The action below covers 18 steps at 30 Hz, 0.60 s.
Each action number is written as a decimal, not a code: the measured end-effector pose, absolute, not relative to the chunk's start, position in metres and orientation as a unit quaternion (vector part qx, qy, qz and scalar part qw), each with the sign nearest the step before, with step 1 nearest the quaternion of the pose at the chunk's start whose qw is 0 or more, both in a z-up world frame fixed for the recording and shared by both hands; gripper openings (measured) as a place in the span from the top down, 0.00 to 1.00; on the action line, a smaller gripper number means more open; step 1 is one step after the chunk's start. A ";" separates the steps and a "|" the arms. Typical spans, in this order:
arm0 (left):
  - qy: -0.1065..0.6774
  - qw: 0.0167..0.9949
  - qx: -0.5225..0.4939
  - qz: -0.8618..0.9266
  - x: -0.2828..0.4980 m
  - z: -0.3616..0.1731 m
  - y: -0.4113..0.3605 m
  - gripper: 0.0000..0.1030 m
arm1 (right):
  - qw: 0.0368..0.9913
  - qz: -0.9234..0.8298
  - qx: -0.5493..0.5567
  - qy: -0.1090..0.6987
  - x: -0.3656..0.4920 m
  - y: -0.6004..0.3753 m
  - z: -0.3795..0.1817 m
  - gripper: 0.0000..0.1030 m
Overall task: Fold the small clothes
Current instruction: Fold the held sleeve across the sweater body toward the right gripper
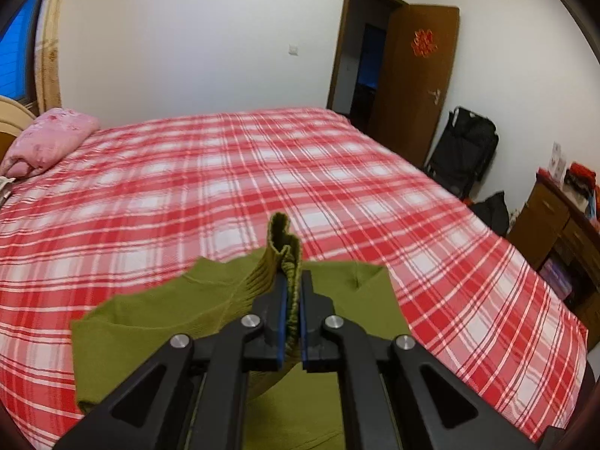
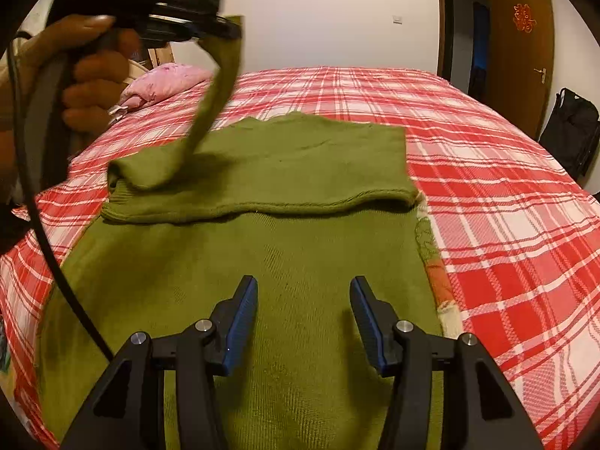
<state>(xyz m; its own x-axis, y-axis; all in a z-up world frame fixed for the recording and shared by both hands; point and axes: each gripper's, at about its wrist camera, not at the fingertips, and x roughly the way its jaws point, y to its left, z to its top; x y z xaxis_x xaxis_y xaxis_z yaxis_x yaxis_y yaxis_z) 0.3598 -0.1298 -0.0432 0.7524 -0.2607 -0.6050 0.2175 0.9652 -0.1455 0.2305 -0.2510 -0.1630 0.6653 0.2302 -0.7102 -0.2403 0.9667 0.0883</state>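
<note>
Landmark: plaid bed (image 2: 487,172), red and white check.

Far left of the bed, at its head: pink pillow (image 2: 165,82). Just in front of it, the left gripper (image 2: 228,33) is held up above the bed by a hand (image 2: 86,75), a black cable (image 2: 48,225) trailing down from it. Its jaws are clamped on the ribbed cuff (image 1: 287,262) of a green sweater (image 2: 262,262); the sleeve (image 2: 210,105) hangs in an arc from the cuff down to the garment.

Mid-bed, near edge: the sweater lies flat, its far part folded over on itself.

Right gripper (image 2: 303,315) hovers over the sweater's near part, jaws spread wide, holding nothing.

Beyond the bed's right side: brown door (image 2: 521,48), standing ajar.
</note>
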 end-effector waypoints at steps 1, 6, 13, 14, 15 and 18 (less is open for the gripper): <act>0.333 0.934 -0.032 -0.129 0.361 -0.048 -0.135 0.95 | 0.911 0.130 -0.007 0.390 0.231 -0.250 -0.164 0.49; 0.350 0.926 -0.020 -0.139 0.364 -0.075 -0.162 0.95 | 0.907 0.131 -0.006 0.400 0.234 -0.251 -0.171 0.49; 0.351 0.923 0.021 -0.157 0.350 -0.085 -0.180 0.77 | 0.902 0.137 0.004 0.410 0.237 -0.255 -0.178 0.49; 0.346 0.924 0.033 -0.158 0.345 -0.085 -0.178 0.60 | 0.902 0.139 0.007 0.409 0.237 -0.256 -0.178 0.49; 0.337 0.928 0.051 -0.151 0.335 -0.084 -0.169 0.45 | 0.902 0.140 0.009 0.409 0.238 -0.256 -0.178 0.49; 0.319 0.933 0.092 -0.136 0.312 -0.087 -0.140 0.42 | 0.902 0.149 0.017 0.406 0.237 -0.258 -0.176 0.48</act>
